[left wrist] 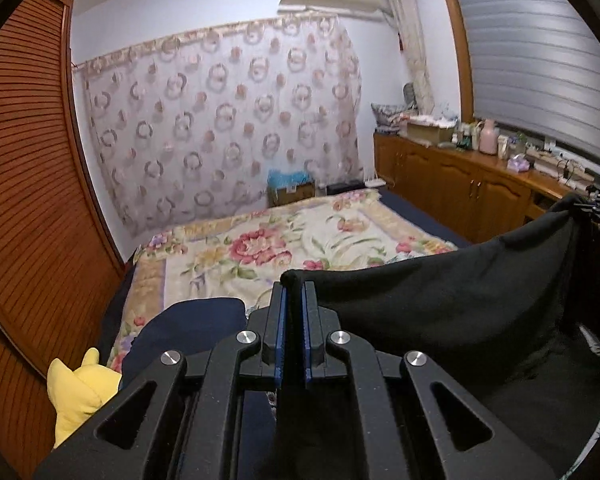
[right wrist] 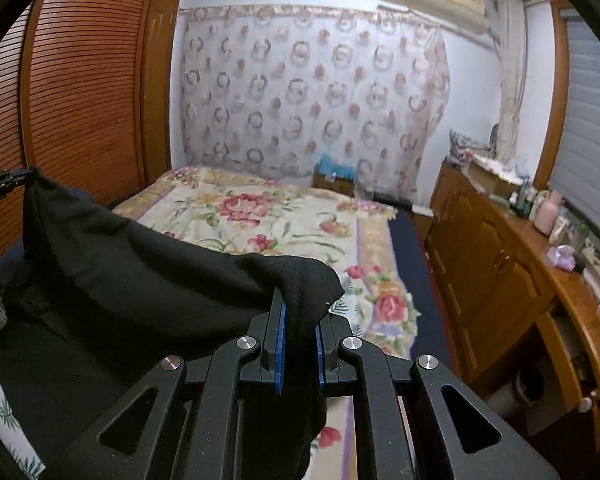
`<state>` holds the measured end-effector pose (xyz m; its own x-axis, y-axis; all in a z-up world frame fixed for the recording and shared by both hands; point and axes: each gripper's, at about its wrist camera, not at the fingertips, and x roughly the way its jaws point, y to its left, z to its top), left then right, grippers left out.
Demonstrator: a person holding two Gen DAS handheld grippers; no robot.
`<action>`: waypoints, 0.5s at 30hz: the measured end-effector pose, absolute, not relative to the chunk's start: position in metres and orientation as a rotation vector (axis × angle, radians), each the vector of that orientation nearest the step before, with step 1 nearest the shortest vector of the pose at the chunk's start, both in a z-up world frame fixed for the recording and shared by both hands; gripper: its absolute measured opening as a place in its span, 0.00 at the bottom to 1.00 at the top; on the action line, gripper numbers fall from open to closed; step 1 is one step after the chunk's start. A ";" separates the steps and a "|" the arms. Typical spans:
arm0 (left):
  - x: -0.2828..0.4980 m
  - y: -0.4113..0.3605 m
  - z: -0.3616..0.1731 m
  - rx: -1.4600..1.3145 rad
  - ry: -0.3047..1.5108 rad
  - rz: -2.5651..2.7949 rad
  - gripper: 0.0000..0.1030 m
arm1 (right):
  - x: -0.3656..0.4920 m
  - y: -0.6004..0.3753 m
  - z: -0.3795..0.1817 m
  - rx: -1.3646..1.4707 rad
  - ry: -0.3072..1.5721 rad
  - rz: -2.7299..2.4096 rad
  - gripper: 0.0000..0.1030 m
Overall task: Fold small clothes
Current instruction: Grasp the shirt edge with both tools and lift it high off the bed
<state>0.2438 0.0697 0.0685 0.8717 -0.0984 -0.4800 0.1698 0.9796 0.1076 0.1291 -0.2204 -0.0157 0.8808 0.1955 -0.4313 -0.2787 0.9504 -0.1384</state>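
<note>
My left gripper has its jaws pinched nearly together on one corner of the soft black fleece garment, at lower centre of its view. My right gripper clamps the opposite corner, jaws a little wider (thicker bunch of cloth). The garment hangs slack between them above the floral bedspread on the bed.

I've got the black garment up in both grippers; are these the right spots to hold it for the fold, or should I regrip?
Keep them. The left gripper and right gripper each pinch an opposite top corner of the black garment, reached from the near side. The edge between them sags only slightly and the cloth hangs freely, so corner grips probably suit laying it on the bed.
</note>
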 end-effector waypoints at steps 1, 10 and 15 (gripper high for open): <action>0.250 0.069 0.066 0.155 0.505 -0.138 0.07 | 0.140 -0.216 -0.021 -0.194 0.439 0.251 0.11; 0.294 0.068 0.039 0.183 0.597 -0.135 0.07 | 0.208 -0.262 0.002 -0.182 0.500 0.277 0.11; 0.312 0.066 0.028 0.185 0.632 -0.135 0.07 | 0.232 -0.271 -0.001 -0.177 0.543 0.270 0.11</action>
<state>0.3124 0.0660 0.0283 0.7991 -0.0692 -0.5972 0.1817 0.9747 0.1302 0.2324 -0.2706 -0.0015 0.8223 0.2063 -0.5303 -0.2990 0.9496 -0.0941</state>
